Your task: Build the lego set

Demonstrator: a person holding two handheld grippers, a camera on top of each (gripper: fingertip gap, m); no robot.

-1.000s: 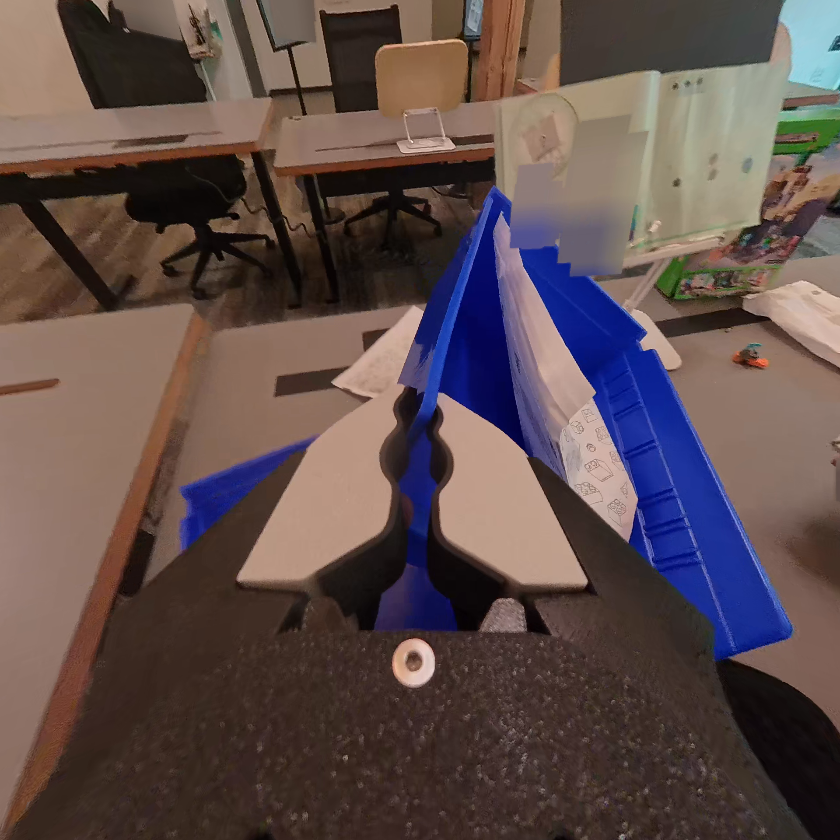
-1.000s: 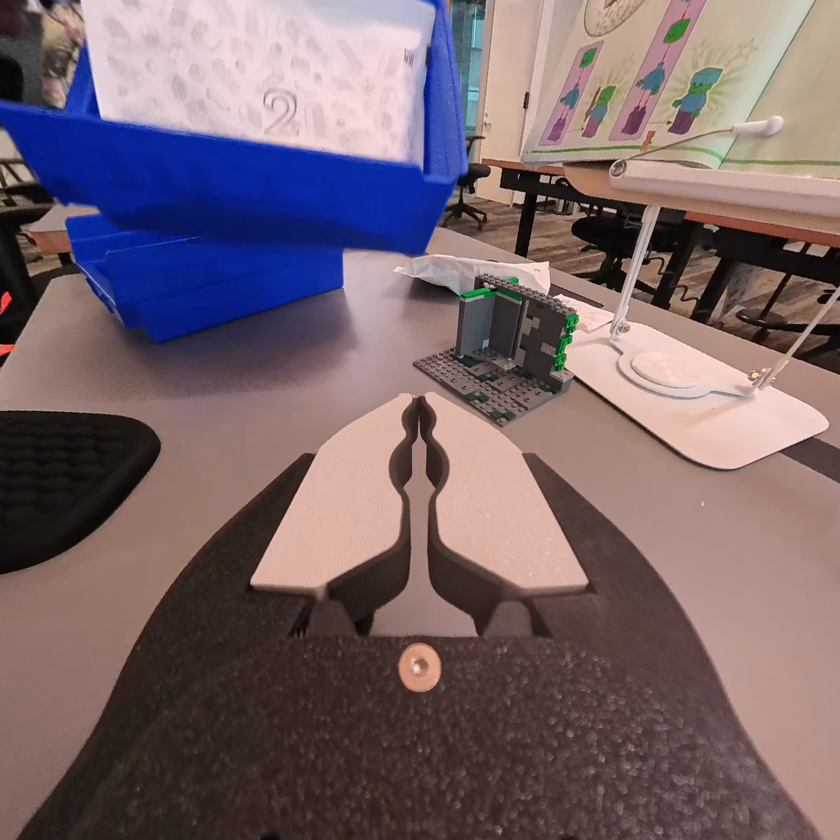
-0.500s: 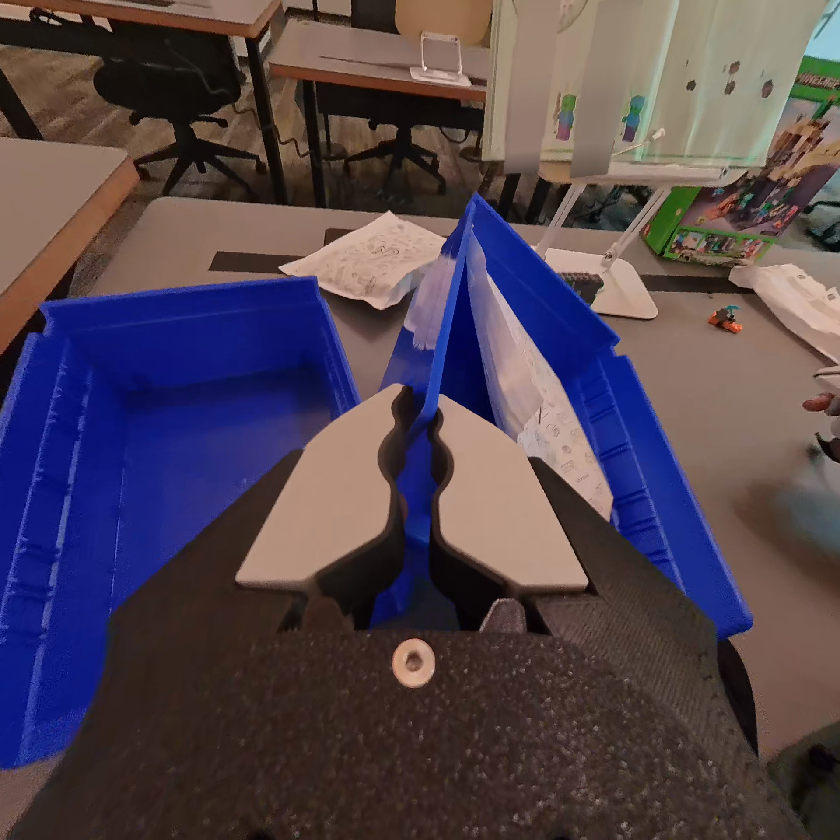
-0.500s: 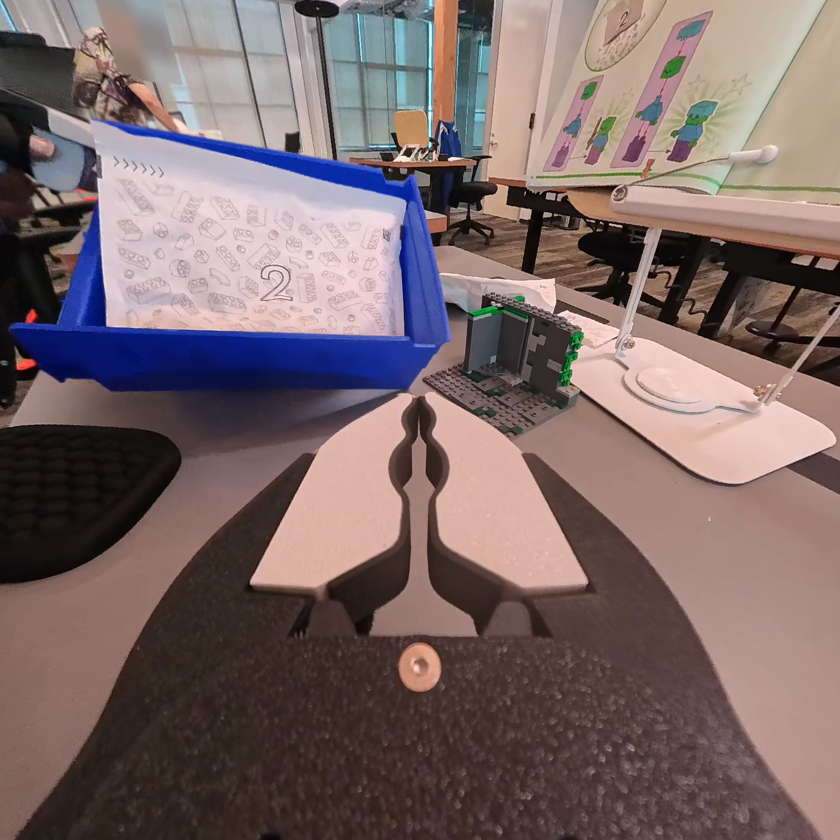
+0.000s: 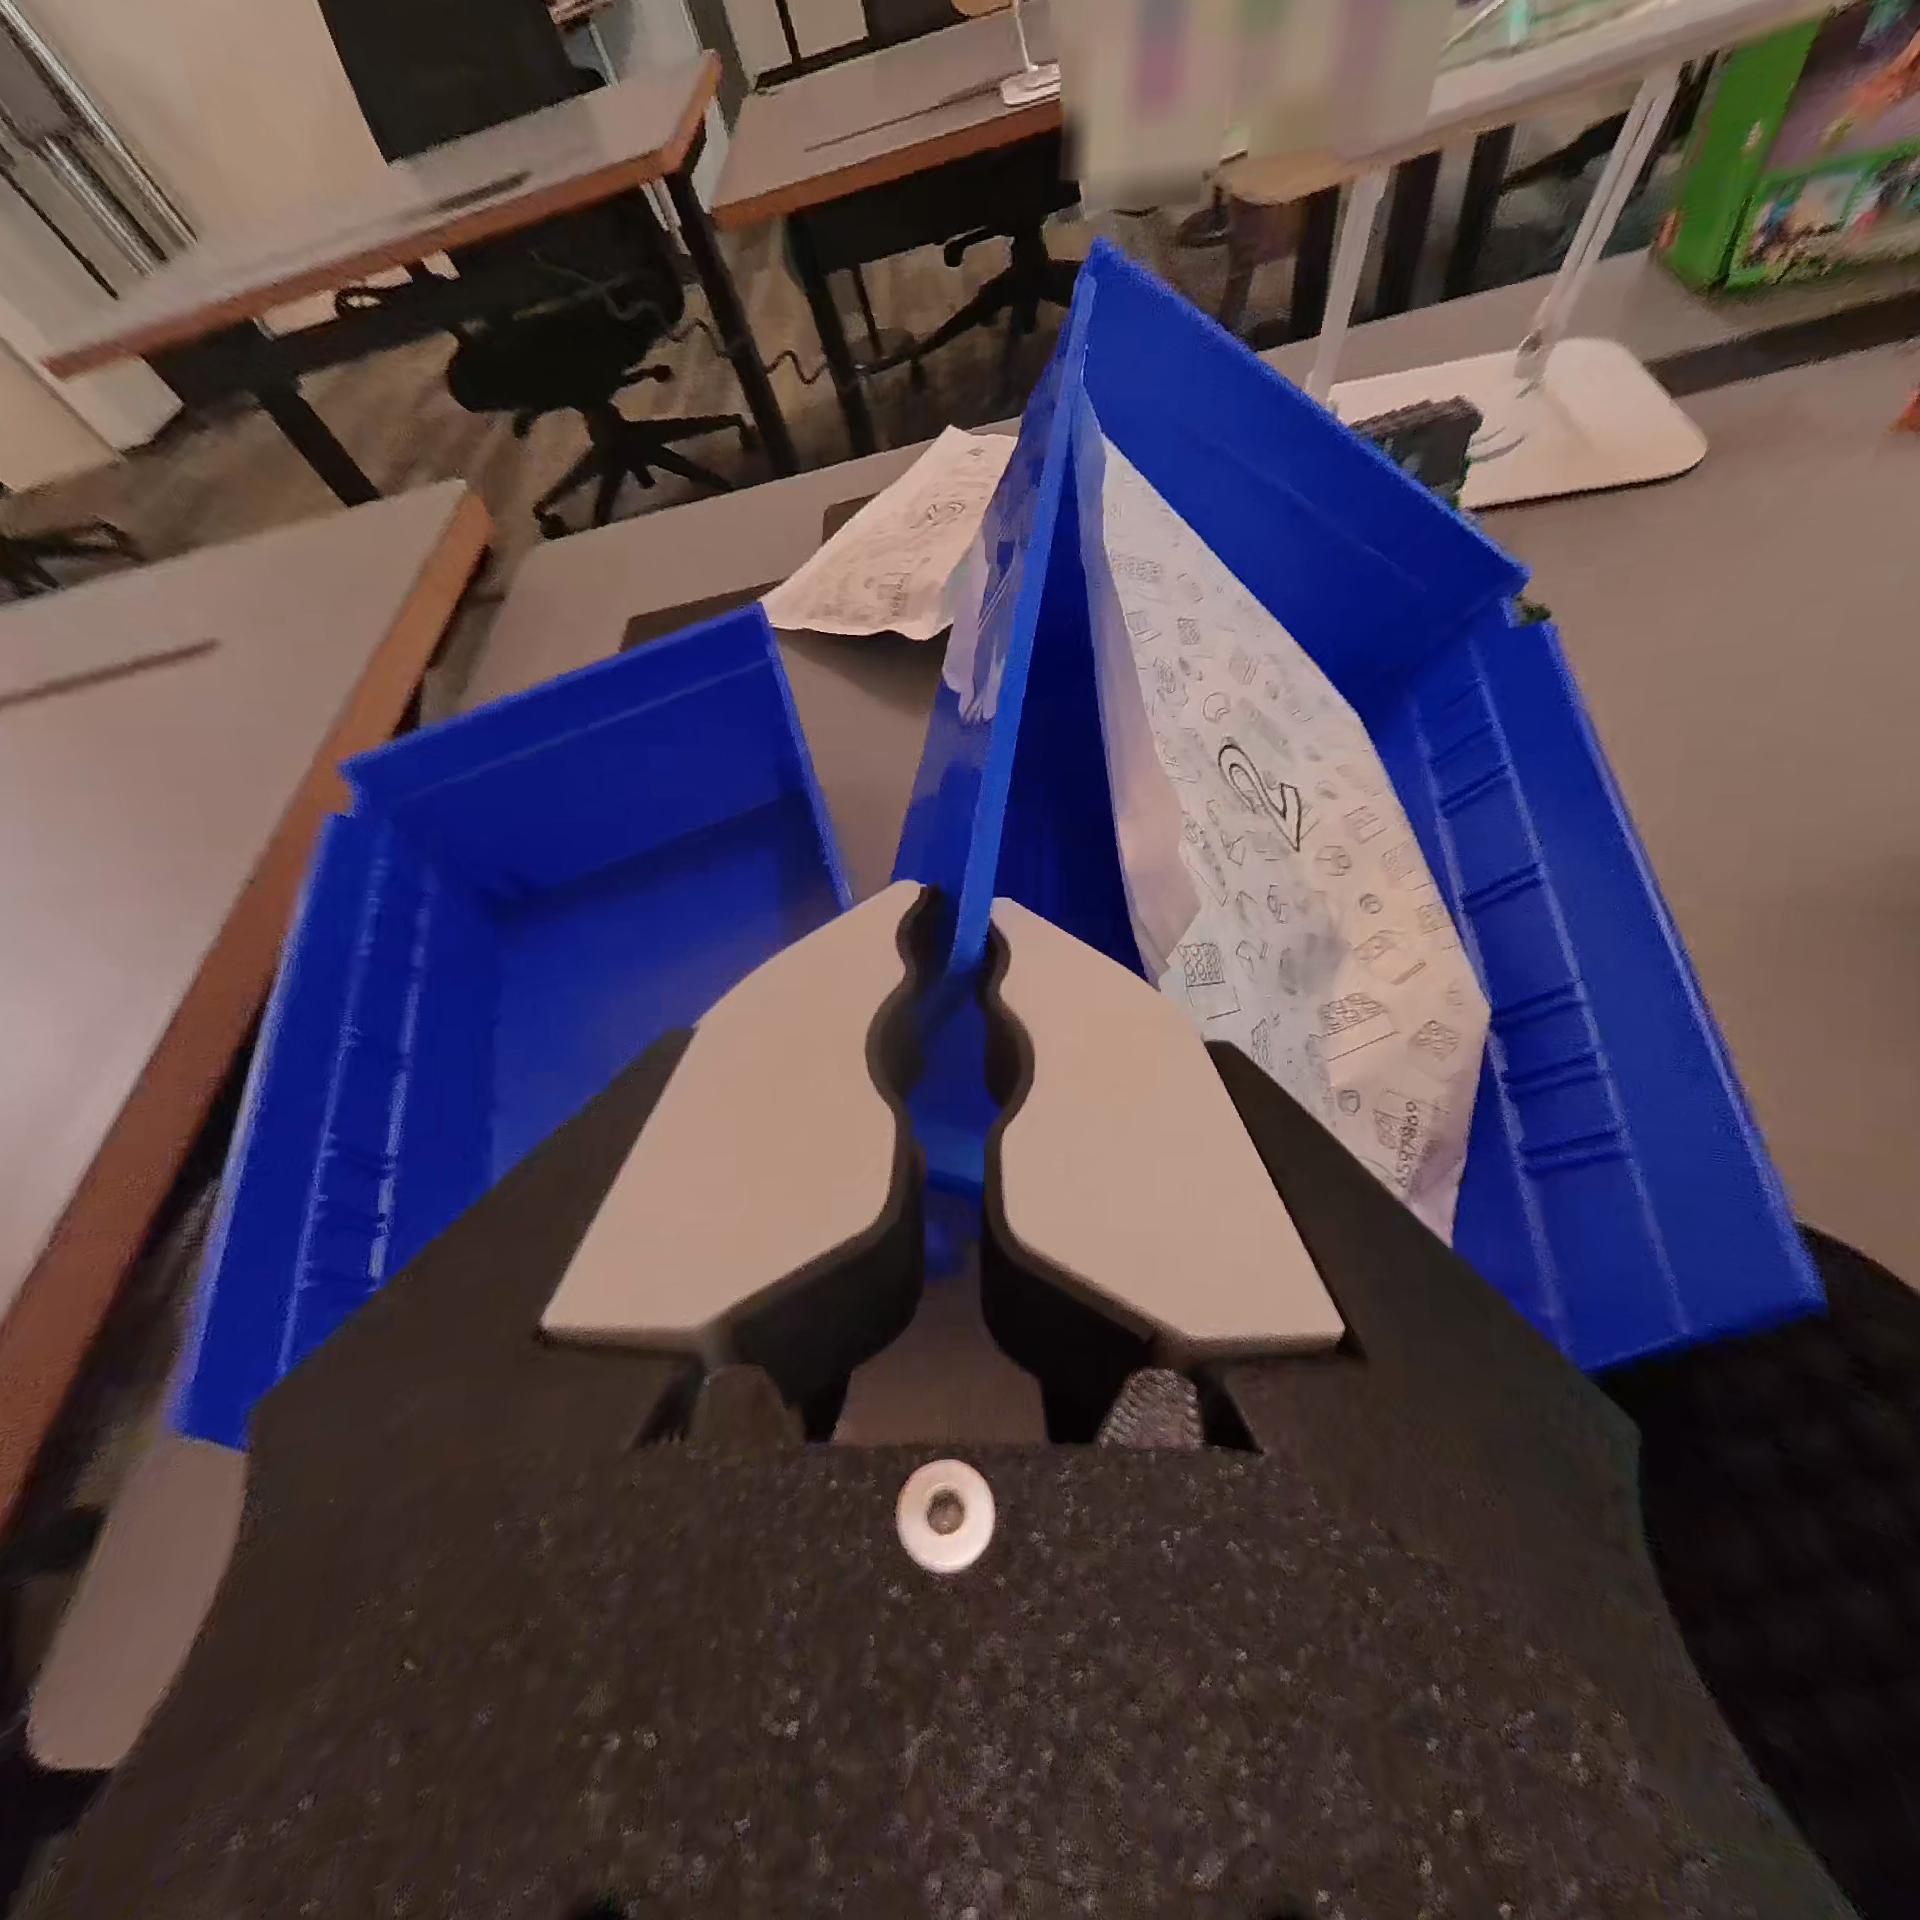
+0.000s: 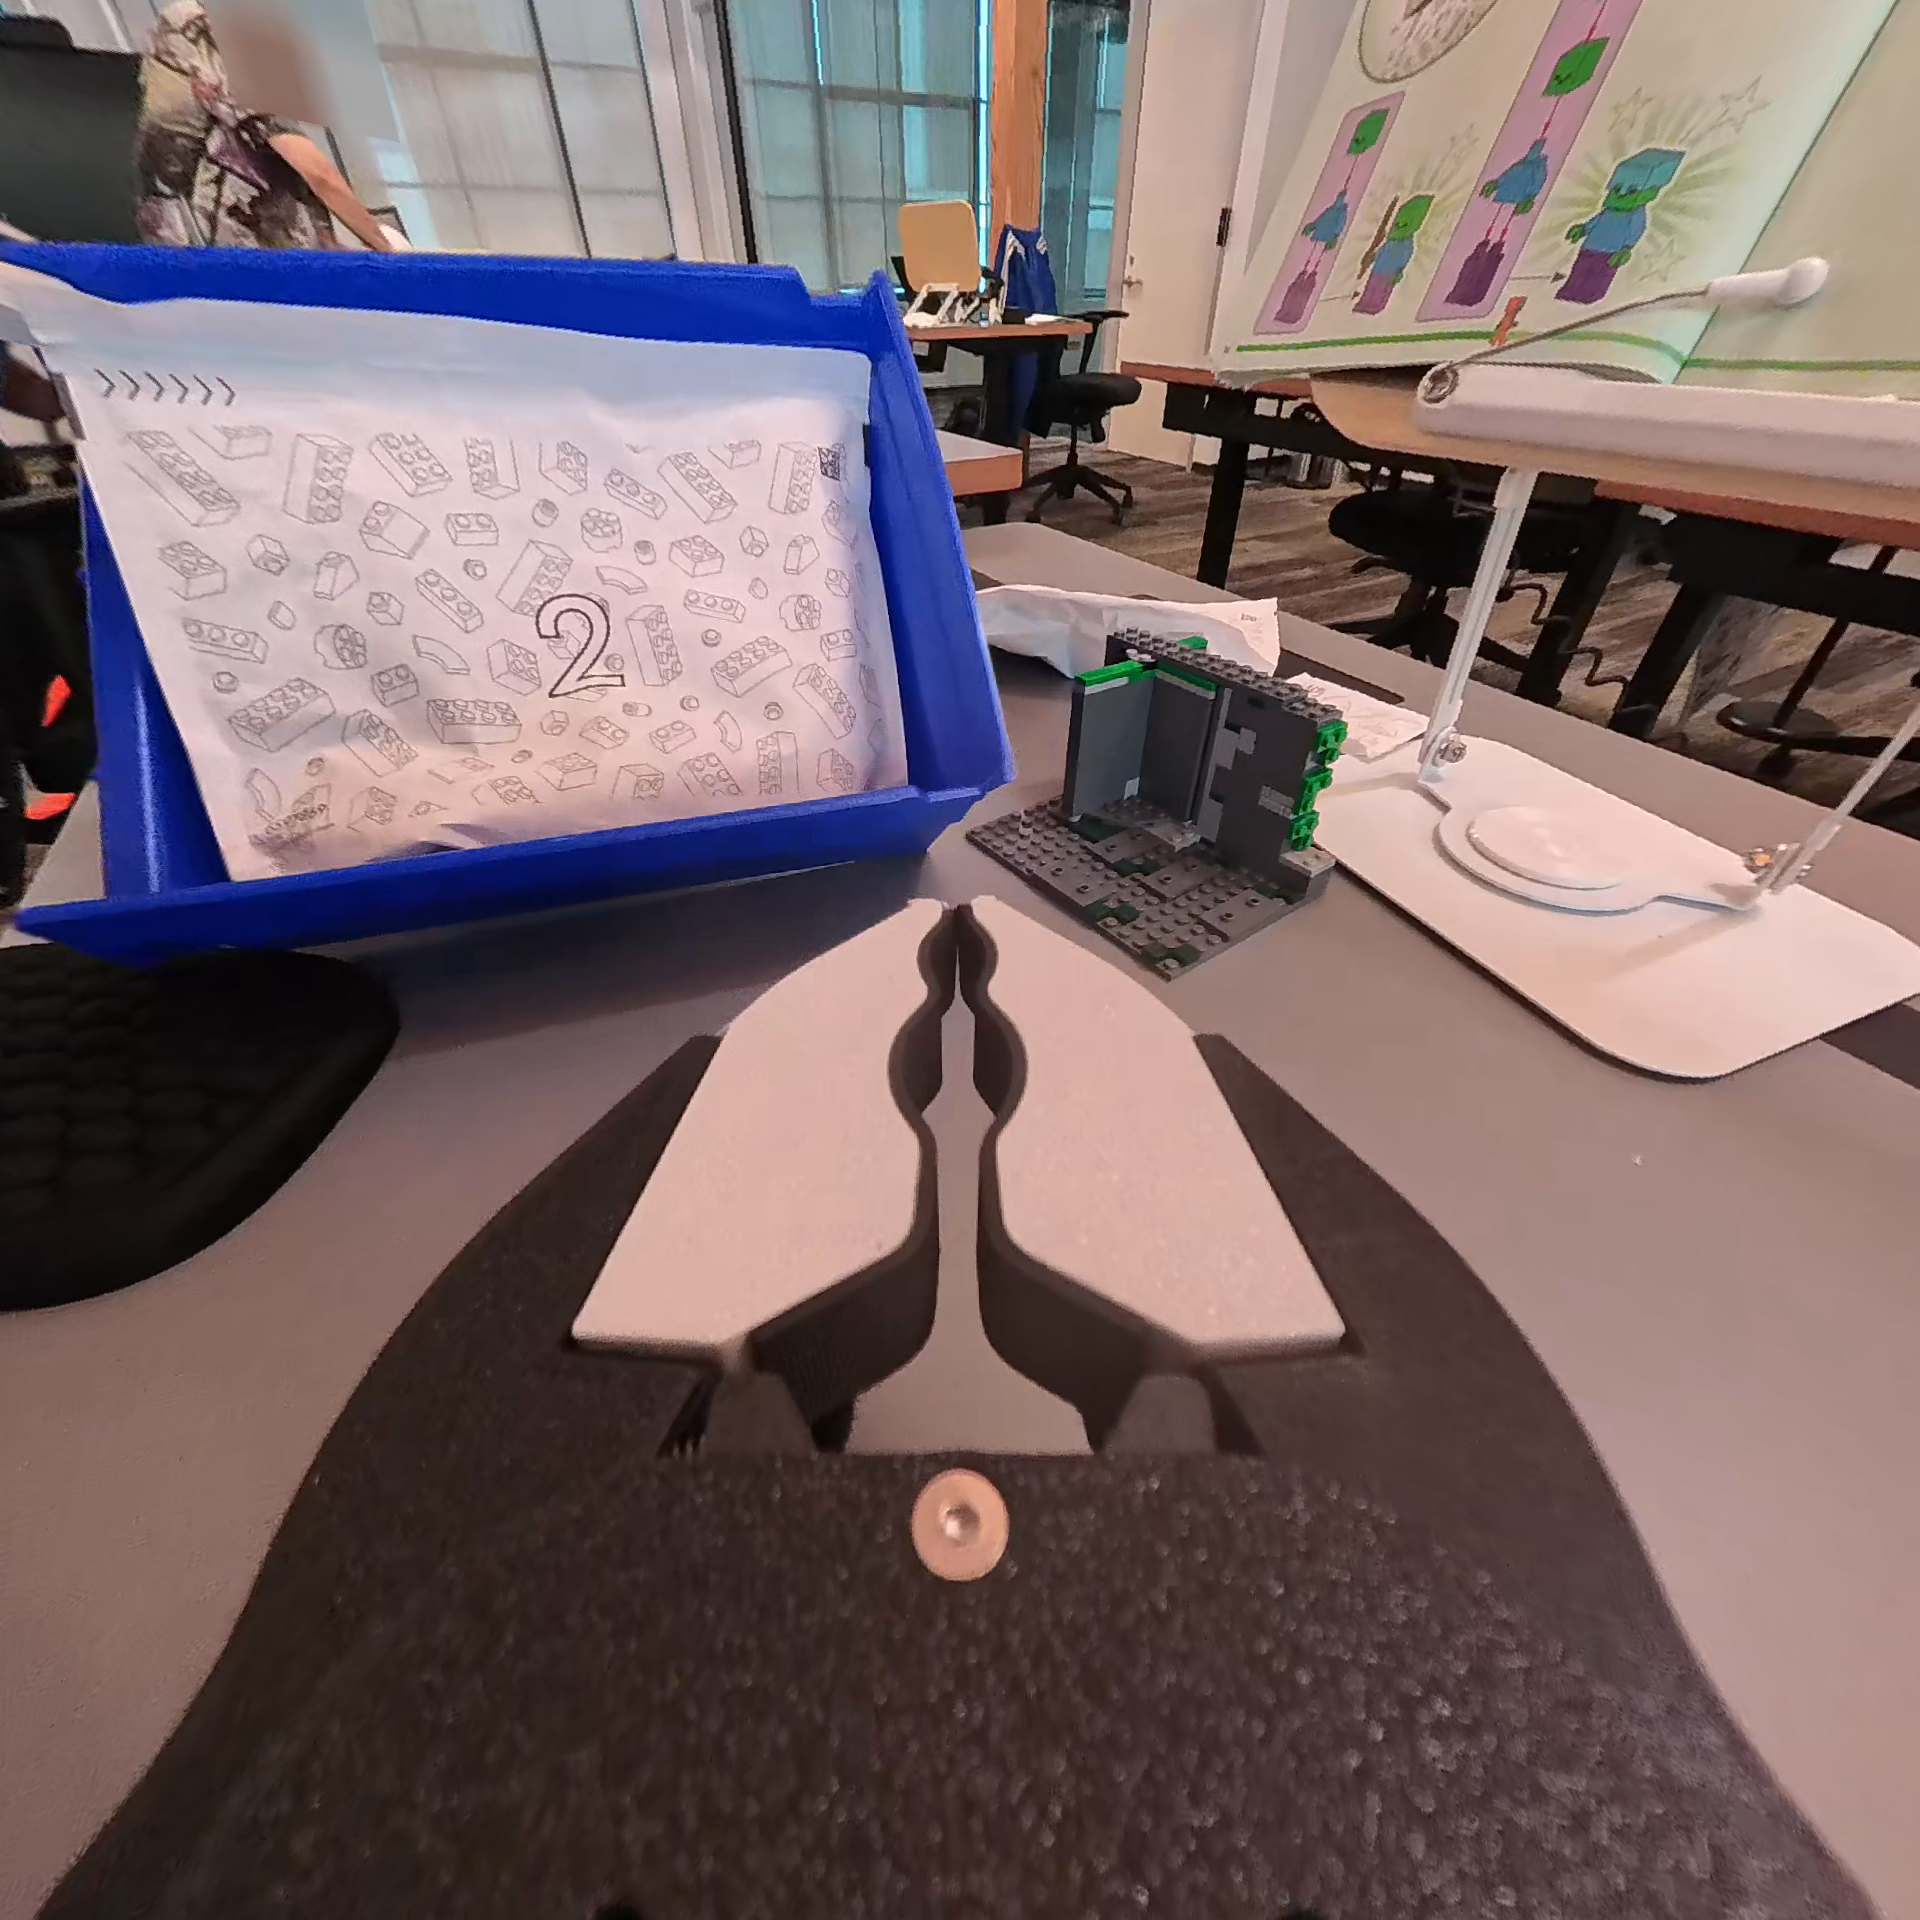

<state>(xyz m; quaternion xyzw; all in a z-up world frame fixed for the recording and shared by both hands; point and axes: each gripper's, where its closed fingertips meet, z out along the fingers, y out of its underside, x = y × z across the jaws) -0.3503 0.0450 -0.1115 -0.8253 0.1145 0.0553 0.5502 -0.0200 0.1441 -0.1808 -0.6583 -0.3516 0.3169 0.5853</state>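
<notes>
My left tool (image 5: 951, 925) pinches the stiff blue plastic bin's (image 5: 1507, 935) thin wall; its light white paper bag (image 5: 1278, 862) shifts easily, right tool (image 6: 956, 914) closed empty.

Instr. sheet (image 5: 1195, 94) blurred; blue bin (image 6: 935, 582) cut off at left edge.

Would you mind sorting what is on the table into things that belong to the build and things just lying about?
Belongs to the build:
blue bin in left gripper
white bag
grey model
instruction booklet

Lying about:
empty bin
crumpled paper
black pad
</notes>
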